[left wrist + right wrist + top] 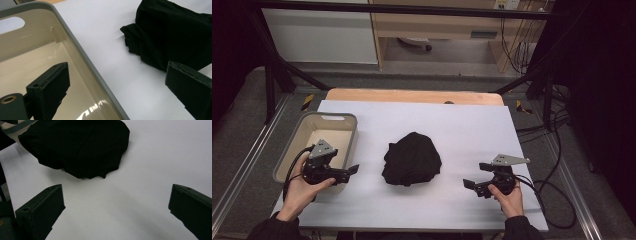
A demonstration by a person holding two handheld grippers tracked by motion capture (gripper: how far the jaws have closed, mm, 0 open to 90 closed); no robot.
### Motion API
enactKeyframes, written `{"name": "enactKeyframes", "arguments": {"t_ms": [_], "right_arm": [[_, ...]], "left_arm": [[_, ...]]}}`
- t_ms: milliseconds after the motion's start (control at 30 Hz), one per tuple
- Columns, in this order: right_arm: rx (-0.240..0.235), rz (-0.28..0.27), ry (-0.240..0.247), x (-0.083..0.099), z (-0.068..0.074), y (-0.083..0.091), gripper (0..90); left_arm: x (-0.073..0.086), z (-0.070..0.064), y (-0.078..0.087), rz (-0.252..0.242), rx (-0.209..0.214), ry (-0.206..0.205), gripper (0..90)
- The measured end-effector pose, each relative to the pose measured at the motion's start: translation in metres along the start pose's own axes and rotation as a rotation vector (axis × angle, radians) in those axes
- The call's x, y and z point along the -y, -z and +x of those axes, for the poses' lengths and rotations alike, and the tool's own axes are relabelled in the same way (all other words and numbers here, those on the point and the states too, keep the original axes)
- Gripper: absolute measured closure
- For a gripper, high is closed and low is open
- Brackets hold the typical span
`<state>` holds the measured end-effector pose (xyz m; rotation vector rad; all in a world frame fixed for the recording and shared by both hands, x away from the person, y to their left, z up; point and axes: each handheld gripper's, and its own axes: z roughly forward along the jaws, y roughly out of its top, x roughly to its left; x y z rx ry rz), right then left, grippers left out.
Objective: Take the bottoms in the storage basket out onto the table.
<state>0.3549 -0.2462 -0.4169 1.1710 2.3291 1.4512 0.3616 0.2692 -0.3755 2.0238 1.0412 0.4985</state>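
Observation:
A crumpled black cloth (412, 159) lies in a heap at the middle of the white table cover (472, 130). A grey bin (319, 117) with a beige inside stands at the left, with nothing visible in it. My left gripper (351, 171) hovers open over the bin's near right rim, pointing right toward the cloth. In the left gripper view one jaw is over the bin (75, 47) and the other is near the cloth (172, 35). My right gripper (475, 175) is open to the right of the cloth, a short gap away. The cloth (77, 145) lies ahead of its spread jaws.
A wooden table edge (412, 95) runs along the back. Black frame bars (287, 70) slant at both far corners. Cables (552, 190) trail on the floor to the right of the table. White cover surrounds the cloth on all sides.

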Motion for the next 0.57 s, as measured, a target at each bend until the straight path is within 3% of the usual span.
{"name": "enactKeyframes", "arguments": {"t_ms": [567], "right_arm": [[-0.001, 0.000, -0.001, -0.0001, 0.0001, 0.0002, 0.6]], "left_arm": [[0.0087, 0.0045, -0.0003, 0.011, 0.000, 0.005, 5.5]]}}
